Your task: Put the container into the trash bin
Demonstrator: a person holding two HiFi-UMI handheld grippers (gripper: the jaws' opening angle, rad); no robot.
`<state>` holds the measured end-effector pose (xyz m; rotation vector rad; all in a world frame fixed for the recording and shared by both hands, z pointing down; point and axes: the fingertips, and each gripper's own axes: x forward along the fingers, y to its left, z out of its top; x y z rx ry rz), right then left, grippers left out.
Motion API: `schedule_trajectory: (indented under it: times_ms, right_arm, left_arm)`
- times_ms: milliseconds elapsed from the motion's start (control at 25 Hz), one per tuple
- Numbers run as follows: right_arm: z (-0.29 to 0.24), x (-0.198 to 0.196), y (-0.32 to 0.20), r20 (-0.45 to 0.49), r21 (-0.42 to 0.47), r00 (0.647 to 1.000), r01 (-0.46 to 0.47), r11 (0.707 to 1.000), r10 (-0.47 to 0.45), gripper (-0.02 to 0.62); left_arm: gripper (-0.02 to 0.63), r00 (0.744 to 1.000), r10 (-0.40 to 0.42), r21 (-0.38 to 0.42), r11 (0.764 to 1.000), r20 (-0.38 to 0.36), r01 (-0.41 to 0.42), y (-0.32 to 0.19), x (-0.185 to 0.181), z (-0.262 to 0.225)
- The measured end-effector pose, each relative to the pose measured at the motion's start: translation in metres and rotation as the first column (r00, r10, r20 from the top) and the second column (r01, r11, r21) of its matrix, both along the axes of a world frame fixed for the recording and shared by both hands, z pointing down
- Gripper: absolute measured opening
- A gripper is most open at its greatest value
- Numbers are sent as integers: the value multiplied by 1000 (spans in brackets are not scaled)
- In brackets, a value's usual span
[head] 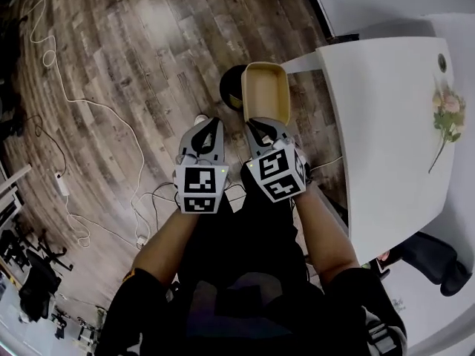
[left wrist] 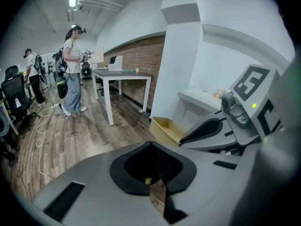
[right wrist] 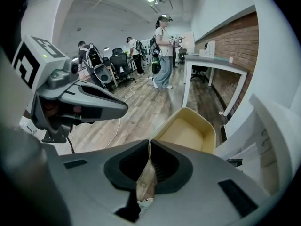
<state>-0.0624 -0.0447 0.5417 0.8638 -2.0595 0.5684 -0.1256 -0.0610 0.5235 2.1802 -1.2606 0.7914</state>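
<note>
**Carrying the container [head: 266,91] toward the bin – right gripper has it by the rim**

The right gripper [head: 261,128] is clamped on the near wall of the beige container. In the right gripper view its jaws pinch that thin rim between them, and the tub's open hollow faces up just beyond. The container is in the air, off the floor and beside the corner of the white table [head: 386,124]. Its long axis runs straight out from the jaws, away from the person.

The left gripper [head: 210,128] hangs just beside the right one. Its jaws are together with nothing between them, so it has no part in the hold.

The coming move turns on a dark round shape [head: 231,87] on the wooden floor, which I take to be the trash bin. It sits below the container's left side and is partly hidden by it. The tub overlaps the bin's right edge without being centred on it – the opening lies to the left of the held load. My judgement is that the right gripper needs to shift left before letting go, or the tub could catch the bin's edge or drop beside it.
</note>
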Motion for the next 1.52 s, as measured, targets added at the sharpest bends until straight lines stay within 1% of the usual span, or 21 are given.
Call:
schedule_trajectory:
  times_ms: [80,240,400,560,680,840,1040,1200,1320,1400,1520]
  right_arm:
    - [35,-5,-4,-5,-32,1000,9,999,-9,32]
    - [105,-6,-18,-12,-82,1000,-3,997,2,32]
    - [171,-7,-23,-4,-136,1000,-23,990,23,32]
    - [238,-10,-19,-8,-213,1000,-23,977,22,32]
    - [285,-11,-17,-10,-267,1000,-23,964,21,32]
    - [337,-11,-23,-19,-295,1000,-20,955,15,34]
    - [376,-16,-31,-21,-328,1000,-25,944,19,34]
    - [402,-16,-40,-26,-358,999,-32,933,24,41]
    - [418,-10,-45,-53,-370,997,-64,927,47,48]
    - [420,-4,-50,-71,-370,995,-93,924,72,52]
    - [402,2,-57,-77,-358,991,-126,925,105,69]
  left_arm:
    - [8,1000,-16,-21,1000,13,16,-2,-11,31]
    - [8,999,-29,-57,998,33,31,-9,-24,96]
    - [8,998,-30,-86,996,47,34,-15,-29,159]
    - [8,998,-20,-125,992,58,27,-17,-32,220]
    - [8,998,-20,-155,987,62,29,-15,-34,259]
    - [8,997,-38,-188,981,65,49,-13,-39,298]
    - [8,997,-44,-205,977,57,55,-13,-40,327]
    - [8,998,-50,-196,979,45,58,-23,-38,336]
    - [8,998,-39,-195,980,39,46,-24,-34,338]
    - [8,999,-35,-197,980,38,42,-25,-34,334]
    - [8,999,-36,-203,978,40,44,-25,-36,320]
